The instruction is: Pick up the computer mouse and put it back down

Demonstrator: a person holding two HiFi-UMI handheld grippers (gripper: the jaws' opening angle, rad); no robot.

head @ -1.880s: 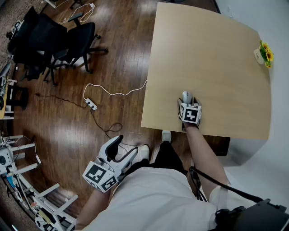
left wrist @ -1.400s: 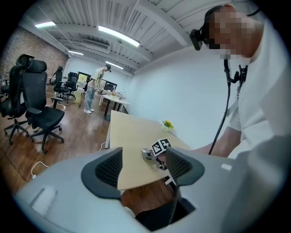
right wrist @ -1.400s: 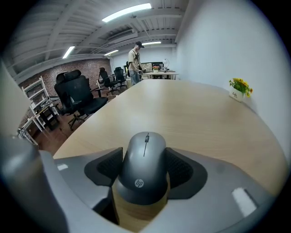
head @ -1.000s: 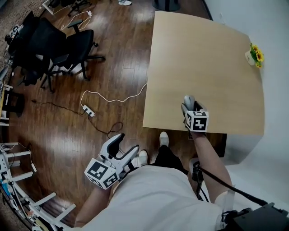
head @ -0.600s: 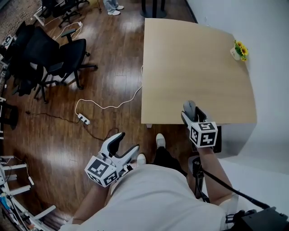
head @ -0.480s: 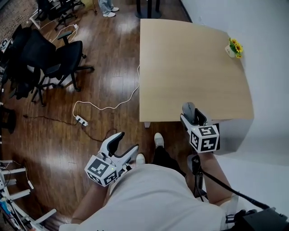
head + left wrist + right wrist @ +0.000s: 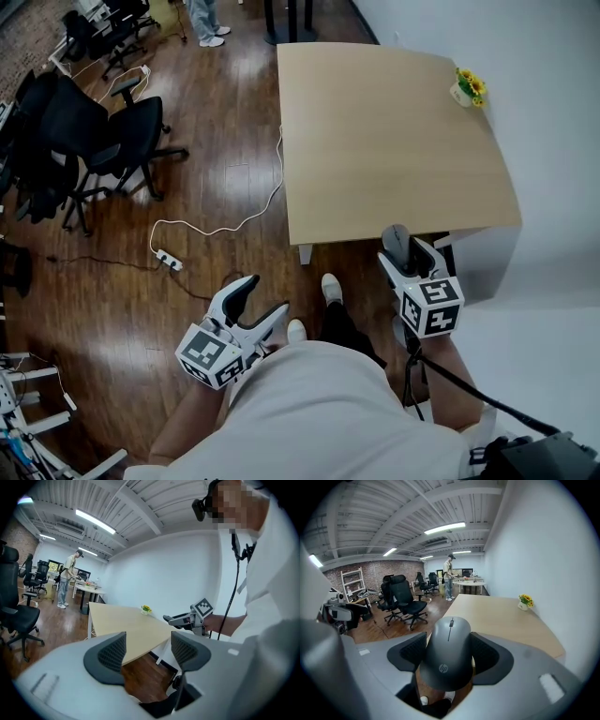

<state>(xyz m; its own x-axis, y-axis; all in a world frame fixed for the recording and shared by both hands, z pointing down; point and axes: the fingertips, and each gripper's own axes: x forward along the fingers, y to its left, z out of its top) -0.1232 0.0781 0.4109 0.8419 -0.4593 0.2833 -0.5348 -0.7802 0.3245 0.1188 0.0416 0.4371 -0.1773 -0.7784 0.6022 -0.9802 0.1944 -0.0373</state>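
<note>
A dark grey computer mouse [image 7: 449,648] sits clamped between the pads of my right gripper [image 7: 449,654], which is shut on its sides. From the head view, the mouse [image 7: 397,237] and right gripper [image 7: 405,249] hang in the air just past the near edge of the light wooden table [image 7: 384,131], over the floor. My left gripper [image 7: 262,298] is held low by the person's left hip, open and empty. The left gripper view has its pads [image 7: 108,654] apart, with the right gripper [image 7: 182,618] beyond them.
A small pot of yellow flowers [image 7: 466,87] stands at the table's far right corner. Black office chairs [image 7: 103,131] crowd the wooden floor on the left. A white cable and power strip [image 7: 169,260] lie on the floor. A person [image 7: 449,576] stands far off.
The right gripper has lifted the mouse off the table and drawn it back past the near edge toward the body. The view has backed away from the table. The left gripper stays put.
</note>
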